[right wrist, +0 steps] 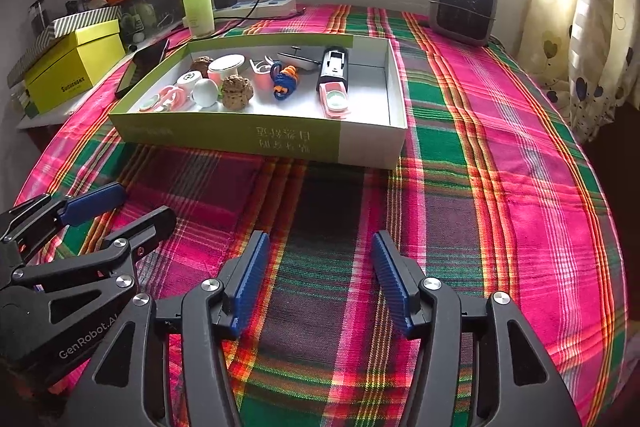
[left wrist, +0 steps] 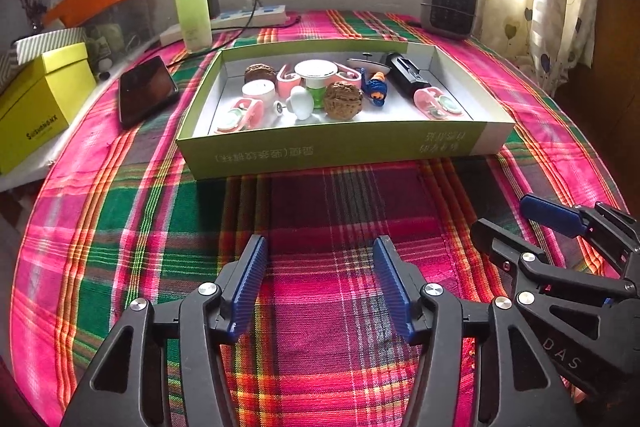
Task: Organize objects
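On the plaid tablecloth (left wrist: 320, 211), a shallow green cardboard box (left wrist: 332, 147) is sitting ahead of both grippers, holding all the small items. The left gripper (left wrist: 320, 291) and the right gripper (right wrist: 318, 287) are hovering side by side above bare cloth, well short of the box, each with its blue pads apart and nothing between them.

Inside the box, two walnuts (left wrist: 343, 99) are lying among pink clips (left wrist: 438, 103), a white knob (left wrist: 302, 101), a small white jar (left wrist: 259, 91), a white-capped green bottle (left wrist: 316, 75), a blue-and-orange cord (left wrist: 376, 89) and a black rectangular device (left wrist: 408, 75). Nothing is lying loose on the cloth near the box.

Handling, as judged from appearance: the walnuts are looking hard, light and rough, so a pinch across the widest part should be holding. The knob is looking smooth and likely to slip, so its narrower neck is offering the better hold. The clips are appearing thin and springy, best taken across the flat sides. The cord is soft and would be giving under the pads. The box itself is light, with walls that may be flexing if pinched.
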`<act>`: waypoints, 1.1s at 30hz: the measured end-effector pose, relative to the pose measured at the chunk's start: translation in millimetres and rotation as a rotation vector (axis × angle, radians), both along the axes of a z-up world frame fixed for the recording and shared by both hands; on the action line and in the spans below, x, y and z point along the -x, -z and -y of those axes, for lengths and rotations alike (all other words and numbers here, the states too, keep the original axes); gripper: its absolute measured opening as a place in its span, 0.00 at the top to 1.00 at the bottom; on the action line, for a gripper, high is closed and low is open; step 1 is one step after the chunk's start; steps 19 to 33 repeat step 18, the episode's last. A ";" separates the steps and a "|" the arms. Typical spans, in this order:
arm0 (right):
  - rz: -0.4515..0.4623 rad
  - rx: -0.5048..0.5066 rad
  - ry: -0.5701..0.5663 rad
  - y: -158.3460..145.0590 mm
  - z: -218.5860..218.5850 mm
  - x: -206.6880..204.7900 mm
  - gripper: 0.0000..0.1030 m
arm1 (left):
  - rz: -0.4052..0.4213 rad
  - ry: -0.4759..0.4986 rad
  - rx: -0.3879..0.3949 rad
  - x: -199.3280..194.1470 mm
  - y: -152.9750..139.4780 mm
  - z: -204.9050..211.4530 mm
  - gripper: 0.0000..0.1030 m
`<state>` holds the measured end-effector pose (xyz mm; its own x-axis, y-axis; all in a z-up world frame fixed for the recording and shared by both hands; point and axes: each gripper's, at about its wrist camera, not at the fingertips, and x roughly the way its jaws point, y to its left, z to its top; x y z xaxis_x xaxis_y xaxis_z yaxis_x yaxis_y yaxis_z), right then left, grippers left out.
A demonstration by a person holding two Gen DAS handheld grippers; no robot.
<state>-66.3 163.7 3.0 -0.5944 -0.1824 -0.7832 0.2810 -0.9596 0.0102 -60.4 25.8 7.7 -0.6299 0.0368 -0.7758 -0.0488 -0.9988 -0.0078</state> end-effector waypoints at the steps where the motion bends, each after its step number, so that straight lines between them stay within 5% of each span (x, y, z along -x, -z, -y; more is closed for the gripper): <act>1: 0.000 0.000 0.000 0.0 0.2 0.0 0.47 | 0.000 0.000 -0.003 -0.2 0.0 -0.1 0.46; 33: 0.000 -0.001 0.000 0.3 0.3 -0.7 0.47 | 0.000 -0.001 -0.001 0.0 -0.4 -0.4 0.46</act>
